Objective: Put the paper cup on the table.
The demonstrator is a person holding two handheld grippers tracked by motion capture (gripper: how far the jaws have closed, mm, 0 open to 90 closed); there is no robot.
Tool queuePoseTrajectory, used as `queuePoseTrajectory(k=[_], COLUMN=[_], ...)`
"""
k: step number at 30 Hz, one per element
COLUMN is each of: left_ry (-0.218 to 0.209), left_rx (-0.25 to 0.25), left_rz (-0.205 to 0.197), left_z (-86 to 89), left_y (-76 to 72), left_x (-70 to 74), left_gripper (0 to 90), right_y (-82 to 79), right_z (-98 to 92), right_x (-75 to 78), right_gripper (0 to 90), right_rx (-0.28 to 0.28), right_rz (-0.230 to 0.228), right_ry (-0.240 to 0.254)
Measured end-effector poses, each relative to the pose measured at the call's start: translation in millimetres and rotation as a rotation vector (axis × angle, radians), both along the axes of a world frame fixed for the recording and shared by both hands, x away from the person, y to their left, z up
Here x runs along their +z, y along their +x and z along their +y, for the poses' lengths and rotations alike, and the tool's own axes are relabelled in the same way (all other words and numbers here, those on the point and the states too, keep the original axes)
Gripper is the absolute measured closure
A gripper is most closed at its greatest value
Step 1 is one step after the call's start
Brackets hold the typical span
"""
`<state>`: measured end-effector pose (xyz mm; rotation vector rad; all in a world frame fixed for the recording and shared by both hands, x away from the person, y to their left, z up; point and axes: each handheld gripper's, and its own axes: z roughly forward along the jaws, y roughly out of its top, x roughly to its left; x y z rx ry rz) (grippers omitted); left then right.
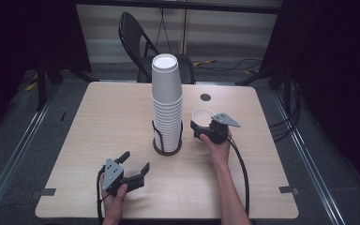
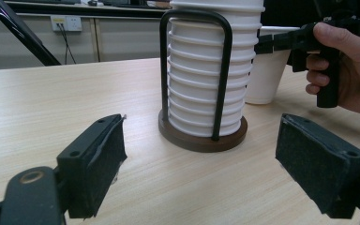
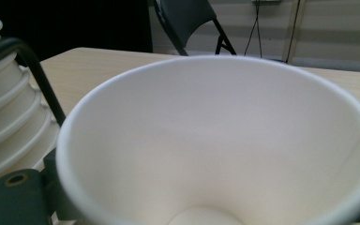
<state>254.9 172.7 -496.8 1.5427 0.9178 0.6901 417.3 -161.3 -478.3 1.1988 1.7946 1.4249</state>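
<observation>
While my right gripper (image 1: pixel 201 127) clamps the single white cup (image 1: pixel 203 116) upright just to the right of the cup stack (image 1: pixel 167 101), resting on or barely above the table (image 1: pixel 89 122), my left gripper (image 1: pixel 132 164) waits in front of the stack and slightly left, its jaws spread wide on nothing. If this cup is to be set down clear of the stack, I would lower it flat, release slowly so it does not tip, and keep it off the holder's black wire (image 2: pixel 225 70)
</observation>
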Motion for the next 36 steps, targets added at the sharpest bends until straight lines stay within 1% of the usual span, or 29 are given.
queuePoseTrajectory(k=[1, 3, 5, 6, 9, 12, 13, 14, 16, 18, 19, 21, 22, 23, 28, 29, 31, 32, 33, 36], left_ry=[0.000, -0.018, -0.027, -0.027, -0.027, -0.017, -0.014, -0.023, -0.025, -0.023, -0.018, -0.025, -0.026, -0.027, -0.024, -0.024, -0.023, -0.023, -0.024, -0.025], left_rx=[0.002, 0.012, 0.019, 0.015, 0.011, 0.012, 0.010, 0.012, 0.011, 0.011, 0.011, 0.011, 0.011, 0.010, 0.009, 0.011, 0.011, 0.012, 0.012, 0.012], left_rz=[-0.001, -0.004, -0.009, -0.007, -0.005, -0.010, -0.010, -0.007, -0.007, -0.004, -0.007, -0.004, -0.003, -0.003, -0.003, -0.003, -0.003, -0.003, -0.001, 0.001], left_z=[0.4, 0.7, 1.6, 1.9, 1.5, 1.2, 1.4, 1.1, 1.7, 1.4, 1.6, 1.4, 1.5, 1.5, 1.3, 1.2, 1.2, 1.1, 0.9, 0.6], left_y=[0.1, -0.8, -1.4, -1.0, -0.7, -1.2, -1.0, -1.2, -1.0, -1.0, -1.0, -0.9, -0.9, -0.8, -0.8, -0.8, -0.8, -0.8, -0.6, -0.3], left_x=[0.1, -0.4, -0.6, -0.5, -0.5, -0.4, -0.4, -0.5, -0.5, -0.4, -0.4, -0.4, -0.4, -0.4, -0.4, -0.4, -0.4, -0.4, -0.4, -0.3], left_gripper=[15.9, 15.9, 15.9, 15.9, 15.8, 15.9, 15.9, 15.8, 15.8, 15.8, 15.9, 15.9, 15.8, 15.8, 15.8, 15.9, 15.8, 15.8, 15.9, 15.8], right_y=[-0.4, -0.4, -0.1, 0.3, 0.4, -0.4, -1.2, -1.5, -2.2, -3.4, -4.7, -8.3, -10.0, -10.7, -18.3, -19.4, -23.1, -25.3, -27.7, -34.6], right_z=[0.8, 1.7, 0.9, 0.5, 0.4, 1.2, 1.2, 0.2, -2.1, -3.9, -4.4, -5.6, -7.0, -7.8, -13.0, -13.6, -15.2, -16.3, -17.3, -19.8], right_x=[-1.1, -2.3, -2.7, -3.0, -4.2, -4.6, -5.4, -6.8, -10.6, -13.3, -13.9, -14.1, -14.5, -14.9, -15.7, -15.6, -15.6, -15.7, -15.9, -15.4], right_gripper=[10.9, 10.5, 9.8, 10.0, 10.7, 12.0, 12.3, 12.4, 12.7, 13.2, 13.4, 13.7, 13.7, 13.7, 13.6, 13.6, 13.6, 13.6, 13.6, 13.6], right_rx=[0.004, 0.008, 0.004, 0.009, 0.011, 0.006, 0.006, 0.007, 0.000, -0.012, -0.018, -0.024, -0.028, -0.028, -0.032, -0.034, -0.036, -0.036, -0.036, -0.038], right_rz=[0.008, 0.022, 0.041, 0.059, 0.074, 0.080, 0.090, 0.099, 0.119, 0.136, 0.143, 0.144, 0.149, 0.152, 0.162, 0.160, 0.153, 0.156, 0.149, 0.134], right_ry=[-0.001, -0.009, 0.002, 0.008, -0.001, -0.030, -0.038, -0.041, -0.041, -0.060, -0.061, -0.061, -0.073, -0.072, -0.048, -0.051, -0.043, -0.034, -0.025, -0.017])
